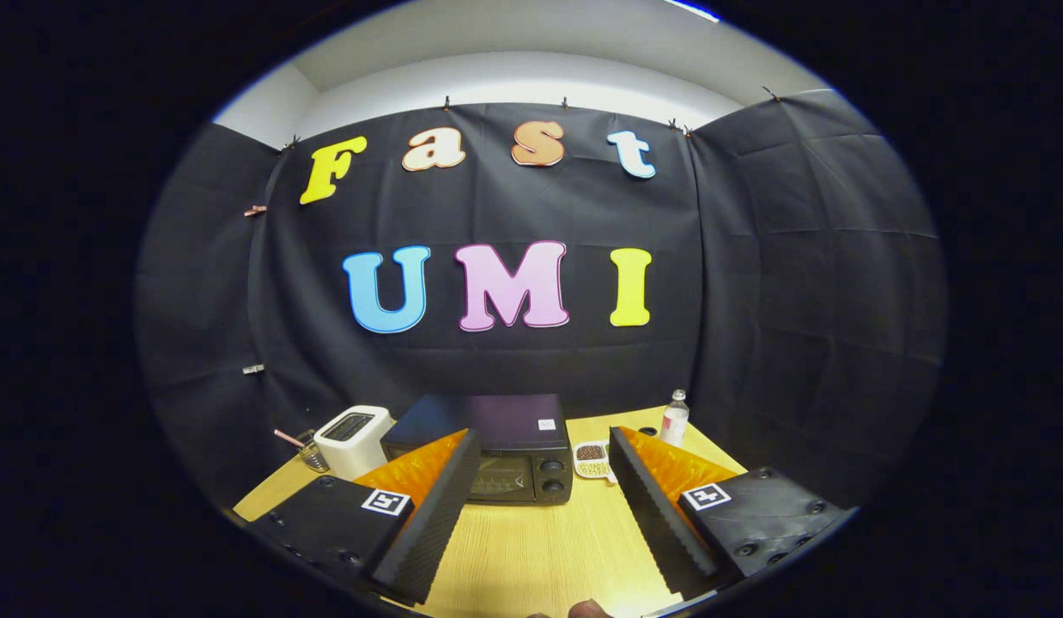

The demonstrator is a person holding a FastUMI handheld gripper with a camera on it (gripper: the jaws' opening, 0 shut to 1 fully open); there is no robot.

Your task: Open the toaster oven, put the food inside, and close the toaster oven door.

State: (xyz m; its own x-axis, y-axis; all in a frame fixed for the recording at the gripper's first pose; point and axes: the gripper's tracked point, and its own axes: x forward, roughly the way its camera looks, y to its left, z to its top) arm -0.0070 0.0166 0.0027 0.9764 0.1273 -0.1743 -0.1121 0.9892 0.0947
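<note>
The gripper [544, 472] is held above the wooden table [531, 558], its fingers spread wide with nothing between them but bare tabletop. The toaster oven [497, 455] is seen dead ahead at twelve o'clock from the fingertips, beyond them, its long axis lying crosswise to the line of the fingers and its door facing back toward the gripper. The door appears closed, with two knobs [551, 477] noted at its right end; what lies behind the glass cannot be told. The food is found in a small white tray [592, 461] just beside the oven's right end, at about one o'clock, near the right finger's tip; one compartment holds dark brown pieces, the nearer one something paler, too small to name. A white toaster [353, 439] stands at eleven o'clock, left of the oven, and a clear bottle [674, 418] at two o'clock, farther back. With the tray outside and the door shut, the handle at the door is judged the nearer business.
</note>
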